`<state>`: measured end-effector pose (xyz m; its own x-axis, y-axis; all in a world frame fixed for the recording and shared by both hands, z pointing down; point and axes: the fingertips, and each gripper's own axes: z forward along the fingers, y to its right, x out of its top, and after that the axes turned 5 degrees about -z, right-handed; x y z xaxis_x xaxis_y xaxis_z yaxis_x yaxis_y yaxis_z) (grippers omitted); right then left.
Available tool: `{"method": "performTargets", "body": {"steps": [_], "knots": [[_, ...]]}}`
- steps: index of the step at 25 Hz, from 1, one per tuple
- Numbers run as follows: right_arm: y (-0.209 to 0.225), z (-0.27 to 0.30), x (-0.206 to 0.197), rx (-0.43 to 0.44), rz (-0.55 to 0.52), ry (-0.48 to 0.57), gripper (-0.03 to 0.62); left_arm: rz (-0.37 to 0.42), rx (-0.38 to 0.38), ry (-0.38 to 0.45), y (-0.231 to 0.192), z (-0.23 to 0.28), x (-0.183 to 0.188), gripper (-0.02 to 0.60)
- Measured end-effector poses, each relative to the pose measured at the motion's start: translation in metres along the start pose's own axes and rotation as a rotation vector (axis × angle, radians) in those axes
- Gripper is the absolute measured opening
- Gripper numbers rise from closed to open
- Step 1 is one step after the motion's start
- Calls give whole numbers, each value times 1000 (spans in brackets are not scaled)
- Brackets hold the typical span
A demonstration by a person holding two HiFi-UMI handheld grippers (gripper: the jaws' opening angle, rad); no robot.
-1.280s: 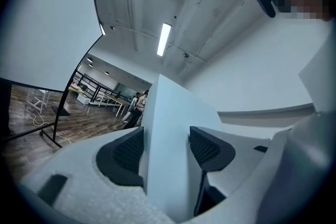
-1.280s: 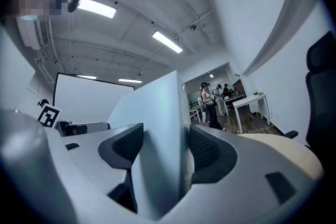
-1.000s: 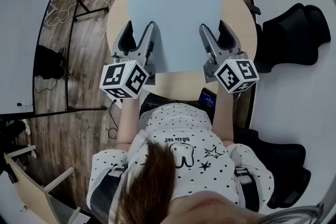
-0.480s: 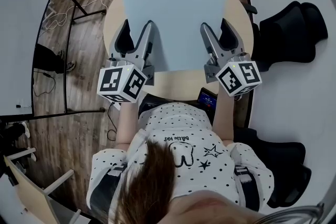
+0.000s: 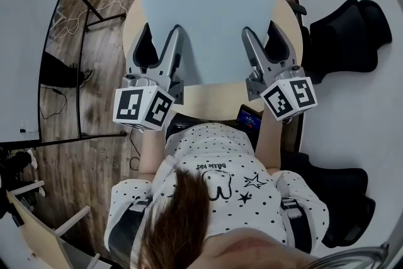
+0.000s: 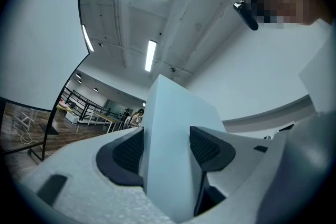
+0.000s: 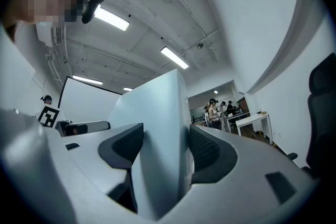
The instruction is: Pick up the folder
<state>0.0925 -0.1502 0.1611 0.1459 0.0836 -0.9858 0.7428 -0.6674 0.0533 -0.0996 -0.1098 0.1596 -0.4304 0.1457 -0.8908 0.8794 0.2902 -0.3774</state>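
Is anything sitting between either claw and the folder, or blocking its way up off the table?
Nothing visible. The left claw and right claw are each shut directly on the folder at its near edge, with only the folder between their jaws. Nothing lies over it above the table.

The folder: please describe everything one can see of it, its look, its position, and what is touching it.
The folder is a large, plain, pale blue-grey rectangle. It is thin and stiff-looking, like card or plastic, closed, with no print visible. Its far edge bows slightly. It is held over the round wooden table, seemingly tilted with the far edge raised. The left gripper and the right gripper each clamp its near edge between their jaws. Nothing else visibly touches it.
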Motion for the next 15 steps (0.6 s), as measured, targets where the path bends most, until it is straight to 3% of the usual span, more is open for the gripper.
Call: {"method": "performTargets", "body": {"steps": [15], "knots": [[-9, -3, 7, 10, -13, 24, 270, 42, -8, 27, 4, -8, 12, 270]]}}
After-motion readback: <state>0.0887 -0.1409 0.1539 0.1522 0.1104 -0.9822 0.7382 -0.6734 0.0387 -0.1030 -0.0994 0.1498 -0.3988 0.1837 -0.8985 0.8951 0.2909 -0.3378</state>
